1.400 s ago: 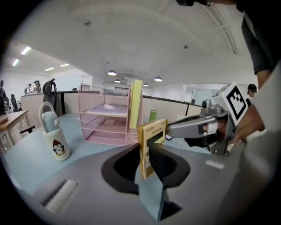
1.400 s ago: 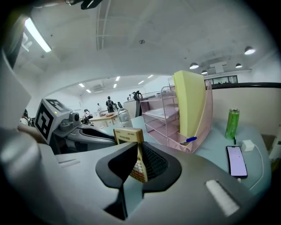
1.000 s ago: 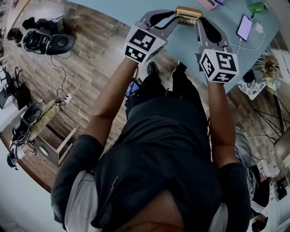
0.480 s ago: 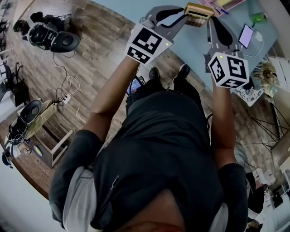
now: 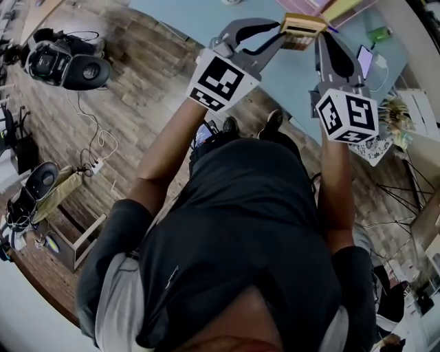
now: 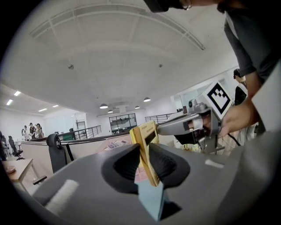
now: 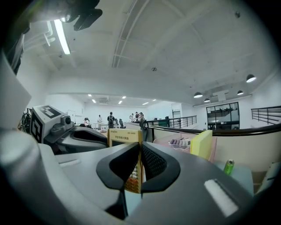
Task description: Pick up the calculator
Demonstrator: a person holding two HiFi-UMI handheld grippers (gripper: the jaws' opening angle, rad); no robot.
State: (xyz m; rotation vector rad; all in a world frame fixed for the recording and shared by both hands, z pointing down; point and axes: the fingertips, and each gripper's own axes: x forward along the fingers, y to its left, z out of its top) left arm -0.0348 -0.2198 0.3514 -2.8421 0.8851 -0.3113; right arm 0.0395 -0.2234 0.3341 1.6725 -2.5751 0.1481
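The left gripper point(image 6: 147, 165) and right gripper point(image 7: 138, 166) each clamp an edge of the calculator point(image 5: 302, 29), held above the table point(image 5: 206, 17). A phone point(image 5: 364, 60) lies near, seen only in the head view; the right gripper view alone shows distant people point(image 7: 109, 118).

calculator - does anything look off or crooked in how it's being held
Slightly odd: the calculator is pinched by both the left tongs and the right tongs at once, one at each end, and it sits tilted in the left gripper view. No damage is visible.
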